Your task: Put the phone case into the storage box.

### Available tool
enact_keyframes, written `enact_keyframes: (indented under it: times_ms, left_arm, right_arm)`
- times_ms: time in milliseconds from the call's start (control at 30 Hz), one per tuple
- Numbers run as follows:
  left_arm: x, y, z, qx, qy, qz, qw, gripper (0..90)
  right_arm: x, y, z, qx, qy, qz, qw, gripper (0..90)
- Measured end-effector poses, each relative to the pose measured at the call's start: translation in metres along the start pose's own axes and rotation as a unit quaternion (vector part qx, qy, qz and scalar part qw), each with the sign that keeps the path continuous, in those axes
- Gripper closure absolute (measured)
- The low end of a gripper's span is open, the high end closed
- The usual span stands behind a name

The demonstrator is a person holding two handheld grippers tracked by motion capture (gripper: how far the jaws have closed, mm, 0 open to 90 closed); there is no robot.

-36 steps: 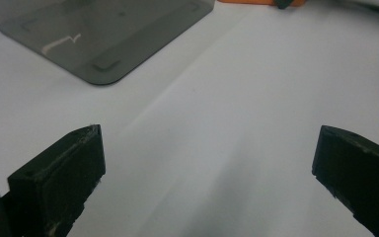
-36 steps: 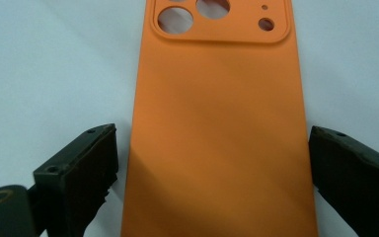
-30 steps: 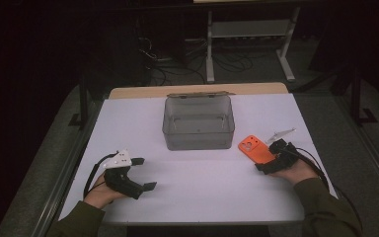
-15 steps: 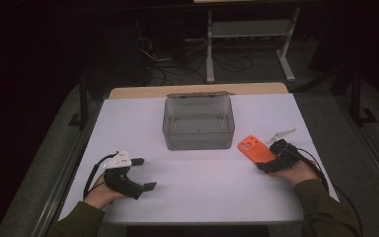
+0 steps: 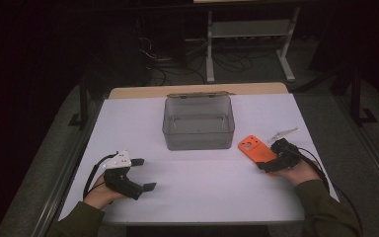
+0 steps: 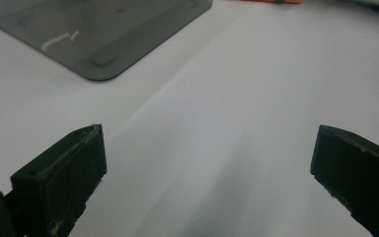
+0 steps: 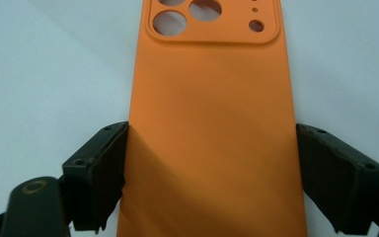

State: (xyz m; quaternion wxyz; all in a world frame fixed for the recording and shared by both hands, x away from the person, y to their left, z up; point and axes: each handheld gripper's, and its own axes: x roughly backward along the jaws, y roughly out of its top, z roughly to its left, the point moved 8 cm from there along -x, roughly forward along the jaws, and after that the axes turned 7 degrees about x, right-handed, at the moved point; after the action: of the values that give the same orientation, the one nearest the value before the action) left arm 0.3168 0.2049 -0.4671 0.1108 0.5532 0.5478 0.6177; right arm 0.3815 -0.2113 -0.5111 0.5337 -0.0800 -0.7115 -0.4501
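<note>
The orange phone case (image 7: 212, 123) lies flat on the white surface (image 5: 202, 192), camera cutout facing up, to the right of the smoky transparent box (image 5: 198, 122) and apart from it. The right gripper (image 7: 211, 173) has its fingers (image 7: 98, 173) on both long sides of the case; they have just been closing on it. The left finger touches the edge, but on the other side I see a thin gap, so I judge the grip is not yet firm.

The risk I see: the case is thin and flat, so the fingers can slide over its rim, or push it sideways, if they close while sitting too high. A lift now could drop it.

The left gripper (image 5: 128, 174) rests near the front left part of the surface, fingers wide apart and holding nothing. Between both hands the surface is free. A small white piece (image 5: 282, 133) lies close behind the right hand, near the right edge, so there is little room on that side.
</note>
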Motion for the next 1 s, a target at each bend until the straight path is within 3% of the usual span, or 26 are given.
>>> enact_keyframes:
  times_ms: [300,1000]
  left_arm:
    - [0.001,0.000,0.001,-0.002,0.001,0.000,1.0000,0.0]
    - [0.003,-0.001,0.003,0.004,0.001,-0.002,1.0000,0.0]
  right_arm:
    - [0.009,0.002,-0.002,-0.011,0.005,-0.013,0.9998,16.0]
    - [0.034,0.010,0.005,-0.002,0.015,-0.035,0.9993,15.8]
